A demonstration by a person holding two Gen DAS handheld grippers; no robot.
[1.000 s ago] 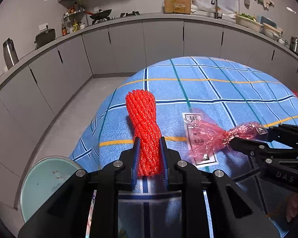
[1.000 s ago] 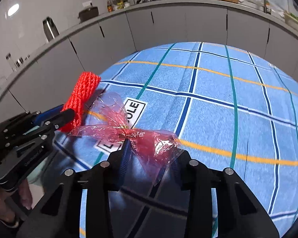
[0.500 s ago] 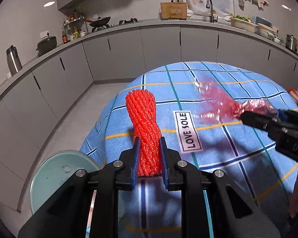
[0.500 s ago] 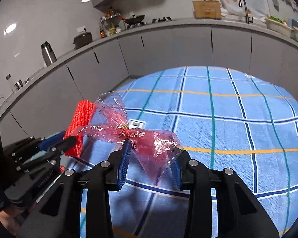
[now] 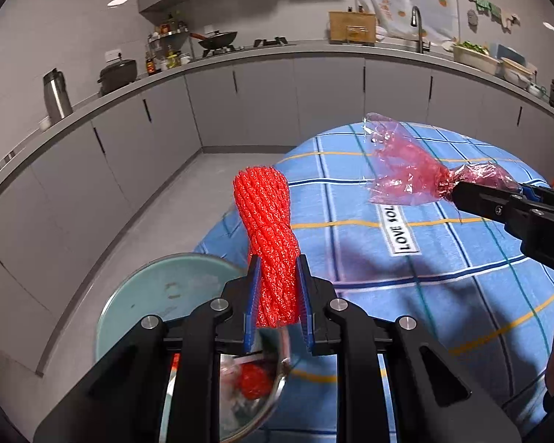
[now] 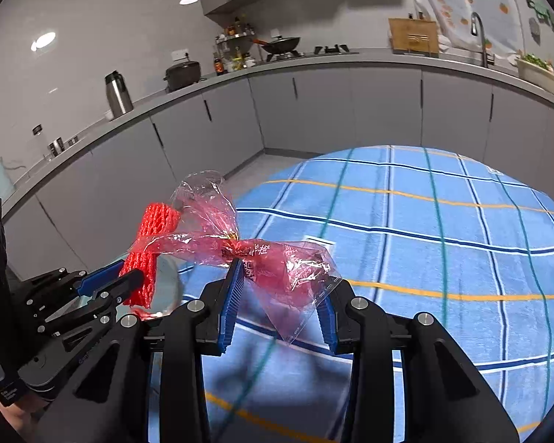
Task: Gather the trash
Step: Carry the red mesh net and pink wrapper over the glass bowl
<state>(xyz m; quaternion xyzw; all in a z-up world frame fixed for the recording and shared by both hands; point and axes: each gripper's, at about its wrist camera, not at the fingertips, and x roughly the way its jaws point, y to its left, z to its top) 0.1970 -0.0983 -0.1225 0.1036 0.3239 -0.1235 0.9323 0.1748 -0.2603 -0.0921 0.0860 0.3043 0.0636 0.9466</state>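
The left gripper [image 5: 277, 295] clamps its blue-padded jaws on a bright red bundle of foam fruit netting [image 5: 267, 236], which stands up over the edge of a pale green round bin [image 5: 155, 295]. The right gripper [image 6: 280, 306] holds a crinkled pink-red cellophane wrapper [image 6: 262, 258] above the blue checked tablecloth [image 6: 424, 240]. Something red lies inside the bin, too blurred to identify.

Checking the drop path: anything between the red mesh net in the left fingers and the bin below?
Nothing visible. The red mesh net, clamped in the left gripper, hangs above the open bin, its mouth uncovered.
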